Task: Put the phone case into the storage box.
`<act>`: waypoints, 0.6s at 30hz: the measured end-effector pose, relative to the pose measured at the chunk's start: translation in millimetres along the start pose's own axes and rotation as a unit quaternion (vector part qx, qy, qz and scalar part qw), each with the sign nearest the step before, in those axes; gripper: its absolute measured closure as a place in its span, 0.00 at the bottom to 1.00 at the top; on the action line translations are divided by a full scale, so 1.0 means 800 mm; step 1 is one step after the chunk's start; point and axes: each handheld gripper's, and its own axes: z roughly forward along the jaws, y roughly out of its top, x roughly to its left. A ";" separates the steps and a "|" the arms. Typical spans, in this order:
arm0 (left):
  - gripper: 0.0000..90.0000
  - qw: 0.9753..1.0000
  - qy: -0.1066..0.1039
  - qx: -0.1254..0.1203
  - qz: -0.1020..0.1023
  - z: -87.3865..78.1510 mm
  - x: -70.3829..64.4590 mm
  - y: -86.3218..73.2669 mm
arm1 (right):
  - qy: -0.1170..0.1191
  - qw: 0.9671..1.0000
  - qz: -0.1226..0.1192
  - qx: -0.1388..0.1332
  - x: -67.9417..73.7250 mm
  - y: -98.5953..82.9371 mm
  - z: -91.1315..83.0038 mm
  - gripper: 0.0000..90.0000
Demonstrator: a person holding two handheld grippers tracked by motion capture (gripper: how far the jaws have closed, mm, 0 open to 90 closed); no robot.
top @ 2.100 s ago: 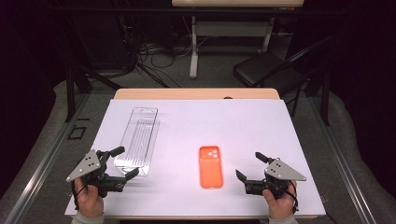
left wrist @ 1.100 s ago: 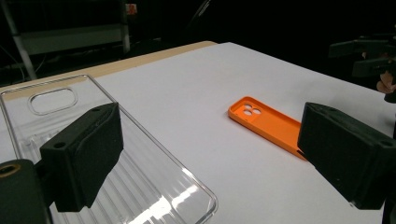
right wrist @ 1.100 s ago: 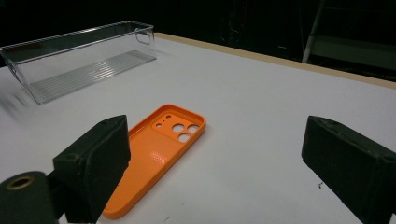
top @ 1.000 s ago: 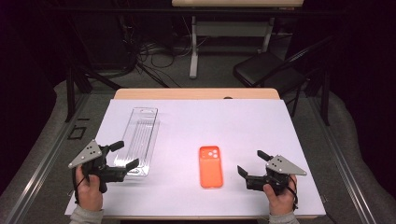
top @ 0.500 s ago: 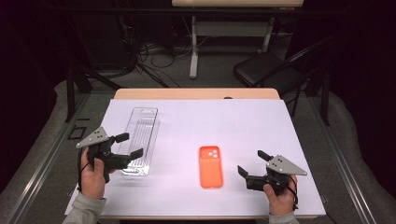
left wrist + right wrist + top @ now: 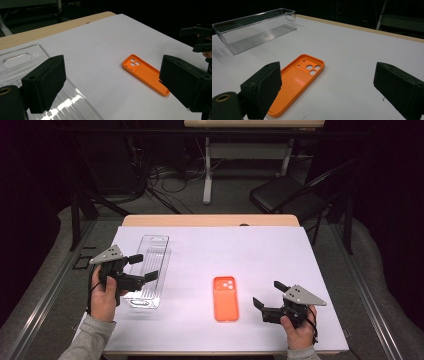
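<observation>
Raised and moved forward, the left gripper (image 6: 141,268) now hovers with jaws spread over the clear ribbed plastic tray (image 6: 150,270); the right gripper (image 6: 267,294) stays put, spread, beside the orange phone case (image 6: 225,298) lying mid-table.

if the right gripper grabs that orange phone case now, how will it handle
The orange phone case is a thin open shell with camera cutouts, so it is probably light and may flex if squeezed across its walls. It lies flat, hollow side up, on the smooth white table, so a push would likely slide it, not tip it. The right gripper is open beside it.
</observation>
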 end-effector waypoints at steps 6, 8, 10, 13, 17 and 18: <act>0.08 1.000 -0.005 0.007 0.000 0.012 0.000 0.009 | 0.007 1.000 0.002 0.010 0.002 0.001 0.004 0.09; 0.08 1.000 -0.006 0.009 0.002 0.016 0.001 0.012 | 0.010 1.000 0.001 0.012 0.002 0.002 0.004 0.09; 0.08 1.000 -0.007 0.011 0.002 0.020 0.001 0.015 | 0.010 1.000 0.001 0.018 0.004 0.004 0.005 0.09; 0.08 1.000 -0.010 0.011 0.001 0.024 0.002 0.018 | 0.006 1.000 0.000 0.027 0.005 0.008 0.006 0.09; 0.08 1.000 -0.010 0.020 0.002 0.034 0.004 0.025 | 0.002 0.999 0.004 0.039 0.001 0.017 0.008 0.09; 0.08 1.000 -0.010 0.020 0.002 0.034 0.004 0.025 | 0.002 0.999 0.005 0.045 0.000 0.019 0.008 0.09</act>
